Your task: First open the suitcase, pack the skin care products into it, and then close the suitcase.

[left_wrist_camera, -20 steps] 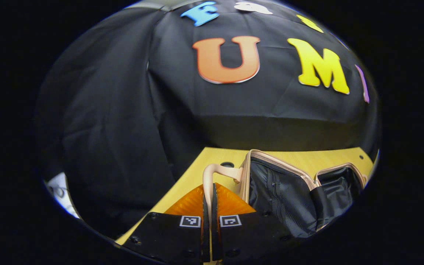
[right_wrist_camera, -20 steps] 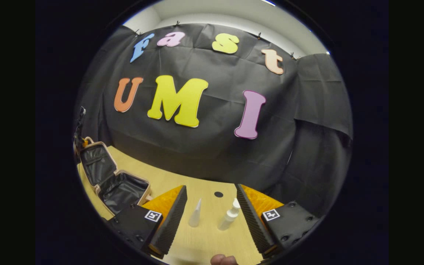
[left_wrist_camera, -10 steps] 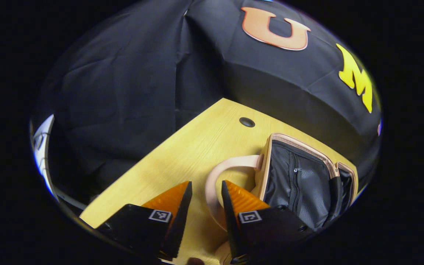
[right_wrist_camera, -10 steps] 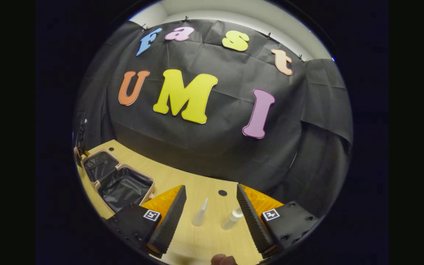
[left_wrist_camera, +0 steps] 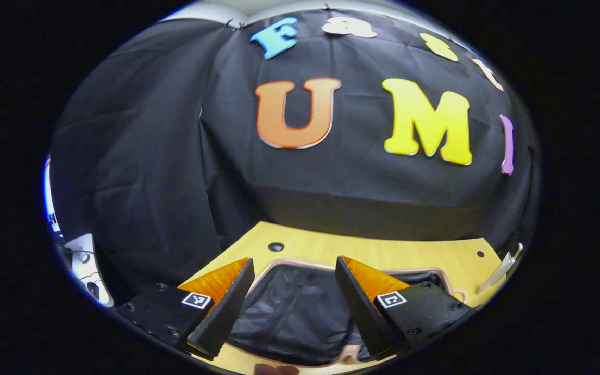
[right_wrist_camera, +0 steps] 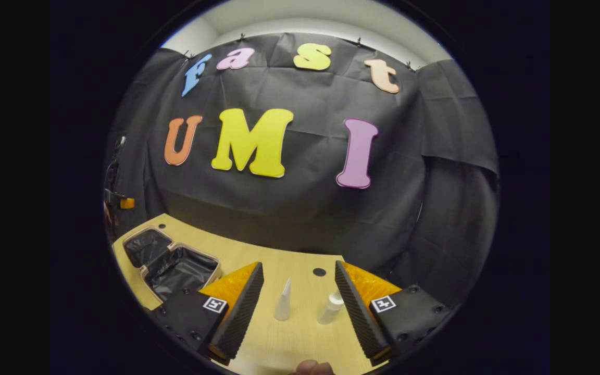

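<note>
The suitcase [right_wrist_camera: 172, 263] is lying open on the table [right_wrist_camera: 300, 338]; two bottles [right_wrist_camera: 283, 302] are standing between the right gripper [right_wrist_camera: 299, 304]'s spread fingers. The left gripper [left_wrist_camera: 295, 299] is hovering, fingers apart, holding nothing.

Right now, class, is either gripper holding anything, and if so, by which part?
Nothing is held. The left gripper is open above the open suitcase; the right gripper is open, with two bottles standing untouched between its fingers.
</note>
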Available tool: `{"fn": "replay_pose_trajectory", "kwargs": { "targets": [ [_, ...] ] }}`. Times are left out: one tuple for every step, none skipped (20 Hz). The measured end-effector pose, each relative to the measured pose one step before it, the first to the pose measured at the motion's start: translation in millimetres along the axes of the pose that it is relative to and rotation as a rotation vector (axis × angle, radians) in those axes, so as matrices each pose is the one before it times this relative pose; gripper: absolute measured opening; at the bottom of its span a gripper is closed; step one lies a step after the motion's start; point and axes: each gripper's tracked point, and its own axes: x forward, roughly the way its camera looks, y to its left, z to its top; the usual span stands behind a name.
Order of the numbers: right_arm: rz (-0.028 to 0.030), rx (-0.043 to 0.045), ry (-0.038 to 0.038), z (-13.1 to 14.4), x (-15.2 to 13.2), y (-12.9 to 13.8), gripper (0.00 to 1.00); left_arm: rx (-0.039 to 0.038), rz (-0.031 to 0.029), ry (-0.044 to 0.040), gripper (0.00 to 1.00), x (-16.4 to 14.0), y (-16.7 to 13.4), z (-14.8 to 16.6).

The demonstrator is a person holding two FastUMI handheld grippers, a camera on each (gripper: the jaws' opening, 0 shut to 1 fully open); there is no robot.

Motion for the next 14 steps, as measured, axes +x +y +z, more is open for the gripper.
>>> {"fn": "replay_pose_trajectory", "kwargs": {
  "targets": [
    [0.00438, 0.01959, -0.00246, -1.76, -0.61, -9.33, 0.82, 0.01375, -0.02623, -0.02629, 0.99, -16.95, -35.62, 8.21],
    [-0.00191, 0.0157, 0.00071, -2.42, -0.01, -8.07, 0.82, 0.01555, -0.0381, -0.0135, 0.9, -6.12, -31.09, 4.91],
    [-0.0082, 0.01056, 0.00528, -2.31, 0.69, -9.02, 0.81, 0.00615, -0.03989, -0.01087, 0.99, -3.96, -30.85, 0.8],
    [-0.00616, 0.0077, 0.00479, -2.97, 0.27, -8.29, 0.81, 0.00763, -0.03785, -0.00124, 0.99, -3.77, -33.52, -2.55],
    [-0.00326, 0.00041, 0.00091, -1.07, -0.19, -7.92, 0.81, 0.02166, -0.04956, -0.002, 0.99, -1.75, -39.92, -2.48],
    [-0.0049, -0.00263, -0.00088, -1.91, -0.87, -10.74, 0.81, 0.01359, -0.03544, -0.00419, 0.99, 0.53, -27.55, -3.34],
    [-0.00586, 0.00053, 0.00398, -2.93, 0.86, -8.66, 0.81, 0.00167, -0.03578, 0.0064, 0.99, -4.02, -27.09, -3.64],
    [-0.006, 0.00259, 0.00761, -4.82, -0.74, -12.36, 0.81, 0.00253, -0.04173, 0.00512, 0.99, -0.19, -37.43, -5.87],
    [-0.00929, -0.00297, 0.00612, -2.77, -0.44, -9.84, 0.81, -0.00091, -0.03184, 0.0066, 0.99, 1.97, -27.71, -6.64],
    [-0.00861, -0.00238, 0.00541, -2.76, 0.39, -8.91, 0.82, 0.00379, -0.02628, 0.00501, 0.99, 0.52, -23.02, -5.41],
    [-0.00716, -0.00292, 0.00424, -2.18, -1.61, -9.15, 0.82, 0.00325, -0.01603, 0.00499, 0.99, 0.67, -19.06, -6.38],
    [-0.00992, -0.004, 0.00358, -2.26, -0.83, -9.51, 0.82, -0.00303, -0.02859, 0.00384, 0.99, 2.26, -19.3, -4.29],
    [-0.0073, -0.00234, 0.00397, -1.59, -0.94, -8.99, 0.81, -0.00418, -0.02176, 0.00805, 0.99, 2.27, -16.61, -5.96],
    [-0.0057, -0.00231, 0.00494, -2.91, -0.8, -7.62, 0.83, 0.0119, -0.01809, 0.00858, 0.99, 3.18, -16.88, -7.17]
  ]
}}
